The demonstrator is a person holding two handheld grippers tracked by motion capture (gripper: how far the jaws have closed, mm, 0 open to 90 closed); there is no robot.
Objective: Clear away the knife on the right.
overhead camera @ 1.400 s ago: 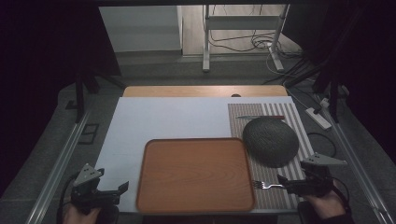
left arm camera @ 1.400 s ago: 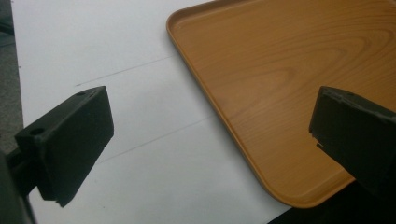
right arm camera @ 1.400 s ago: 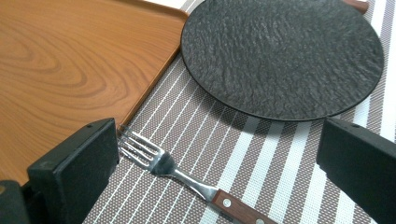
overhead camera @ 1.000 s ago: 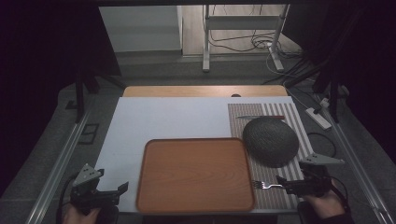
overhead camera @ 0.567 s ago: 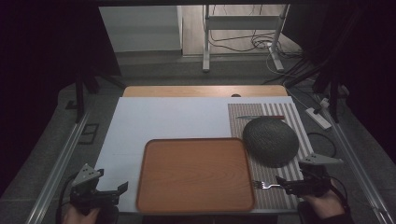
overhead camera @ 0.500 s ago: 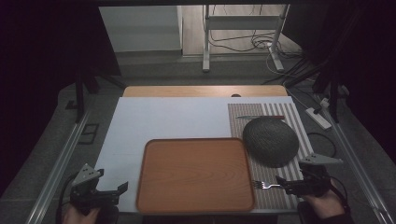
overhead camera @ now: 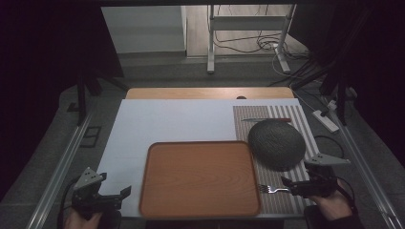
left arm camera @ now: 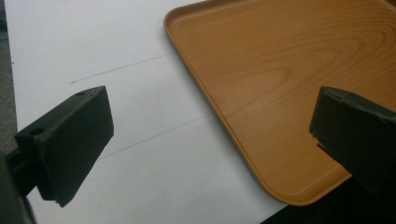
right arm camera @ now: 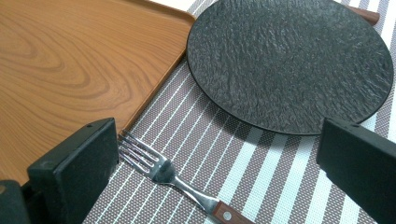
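A wooden tray (overhead camera: 200, 179) lies at the table's front centre. To its right, a striped placemat (overhead camera: 286, 110) carries a dark round plate (overhead camera: 277, 143), a knife (overhead camera: 266, 119) behind it and a fork (overhead camera: 272, 189) in front. My right gripper (overhead camera: 286, 183) hovers at the fork's handle end. In the right gripper view it (right arm camera: 219, 135) is open, with the fork (right arm camera: 163, 170) lying on the placemat (right arm camera: 261, 163) between the jaws and the plate (right arm camera: 289, 60) ahead. My left gripper (overhead camera: 119, 194) is off the front left corner, open (left arm camera: 210, 107) over the white surface beside the tray (left arm camera: 289, 79).
The white table top (overhead camera: 167, 121) stretches behind and left of the tray. A wooden strip (overhead camera: 210, 93) runs along the far edge. Metal rails flank the table, and cables and a power strip (overhead camera: 325, 119) lie on the floor to the right.
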